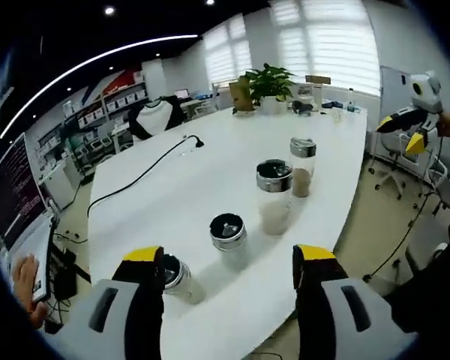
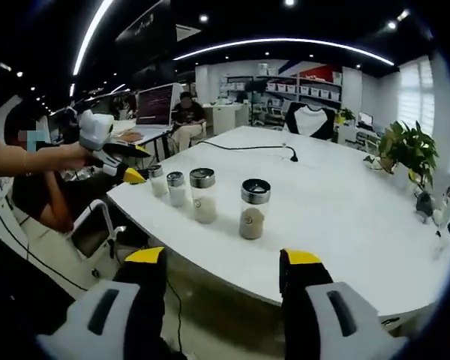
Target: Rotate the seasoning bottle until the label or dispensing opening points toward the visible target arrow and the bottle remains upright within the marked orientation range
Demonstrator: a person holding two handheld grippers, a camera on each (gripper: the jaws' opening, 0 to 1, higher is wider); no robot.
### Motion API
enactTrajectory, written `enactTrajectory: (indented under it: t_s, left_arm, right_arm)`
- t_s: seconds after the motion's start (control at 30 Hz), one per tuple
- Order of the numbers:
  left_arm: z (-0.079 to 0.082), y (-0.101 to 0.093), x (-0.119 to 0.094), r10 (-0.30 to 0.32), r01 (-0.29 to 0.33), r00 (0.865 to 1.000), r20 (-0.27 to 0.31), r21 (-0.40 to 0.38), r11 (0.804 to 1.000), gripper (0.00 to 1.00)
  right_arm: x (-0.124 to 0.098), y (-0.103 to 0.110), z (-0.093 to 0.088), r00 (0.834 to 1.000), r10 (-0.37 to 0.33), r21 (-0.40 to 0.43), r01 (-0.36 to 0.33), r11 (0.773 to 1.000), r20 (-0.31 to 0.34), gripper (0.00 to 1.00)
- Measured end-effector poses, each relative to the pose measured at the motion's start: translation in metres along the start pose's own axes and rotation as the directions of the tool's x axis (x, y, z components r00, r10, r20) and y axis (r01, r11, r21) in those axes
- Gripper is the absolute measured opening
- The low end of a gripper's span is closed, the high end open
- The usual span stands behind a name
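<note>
Bottles: four seasoning bottles are standing upright in a row near the edge of the white counter; the nearest one is sitting just beside the left claw's inner jaw, then a dark-lidded one, a tall one and the far one.

Left claw: hanging open, holding nothing, jaws wide apart.

Right claw: also gaping empty, hovering off the counter's edge, well apart from the row.

Key relation: the bottles' long axes are pointing straight up, and the left claw is way nearer (basically lined up on that first bottle).

Arrow: can't spot any target mark.
</note>
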State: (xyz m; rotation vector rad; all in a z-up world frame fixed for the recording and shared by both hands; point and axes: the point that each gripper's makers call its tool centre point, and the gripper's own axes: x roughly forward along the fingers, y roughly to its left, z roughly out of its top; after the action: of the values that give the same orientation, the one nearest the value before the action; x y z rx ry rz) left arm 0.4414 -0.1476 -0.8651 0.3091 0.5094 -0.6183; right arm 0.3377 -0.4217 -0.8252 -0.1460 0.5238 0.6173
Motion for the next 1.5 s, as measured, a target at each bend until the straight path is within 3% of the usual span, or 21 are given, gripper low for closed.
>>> enactTrajectory:
  t_s: [0.13, 0.3, 0.4, 0.53, 0.67, 0.83, 1.0, 1.37, 1.4, 1.5]
  left_arm:
    - [0.006, 0.002, 0.028, -0.026, 0.026, 1.000, 0.006, -0.007, 1.000, 0.64]
    - [-0.001, 0.000, 0.054, -0.065, 0.064, 0.998, -0.022, -0.031, 0.997, 0.58]
    - [-0.008, 0.002, 0.062, -0.058, 0.055, 0.997, -0.051, -0.058, 0.997, 0.50]
    - [-0.007, 0.002, 0.067, -0.049, 0.046, 0.999, -0.021, -0.144, 0.988, 0.40]
    - [-0.014, -0.002, 0.071, -0.037, 0.031, 0.999, -0.039, -0.142, 0.989, 0.34]
    - [-0.015, 0.000, 0.070, 0.046, -0.052, 0.998, -0.035, -0.190, 0.981, 0.34]
    - [-0.015, 0.001, 0.069, 0.138, -0.143, 0.990, -0.040, -0.227, 0.963, 0.34]
    - [-0.014, 0.002, 0.069, 0.231, -0.242, 0.970, -0.075, -0.235, 0.941, 0.34]
    - [-0.013, 0.002, 0.067, 0.242, -0.253, 0.967, -0.076, -0.226, 0.941, 0.35]
    - [-0.007, -0.005, 0.063, 0.217, -0.224, 0.975, -0.054, -0.259, 0.940, 0.59]
  right_arm:
    - [0.004, -0.007, 0.003, 1.000, -0.017, 0.022, 0.017, 1.000, 0.001, 0.59]
    - [0.004, -0.017, -0.002, 0.999, -0.048, 0.055, 0.049, 0.997, -0.016, 0.58]
    - [0.002, -0.022, -0.006, 0.998, -0.058, 0.065, 0.060, 0.996, -0.029, 0.57]
    - [-0.002, -0.024, -0.008, 0.997, -0.070, 0.079, 0.073, 0.994, -0.034, 0.57]
    - [-0.005, -0.027, -0.011, 0.996, -0.082, 0.087, 0.085, 0.993, -0.040, 0.56]
    - [-0.007, -0.026, -0.012, 0.996, -0.084, 0.094, 0.087, 0.992, -0.040, 0.56]
    - [-0.007, -0.027, -0.014, 0.996, -0.081, 0.105, 0.084, 0.991, -0.038, 0.56]
    - [-0.009, -0.030, -0.011, 0.997, -0.080, 0.111, 0.082, 0.990, -0.023, 0.56]
    - [-0.010, -0.030, -0.010, 0.997, -0.079, 0.110, 0.080, 0.991, -0.020, 0.56]
    - [-0.010, -0.030, -0.008, 0.997, -0.079, 0.107, 0.080, 0.991, -0.011, 0.56]
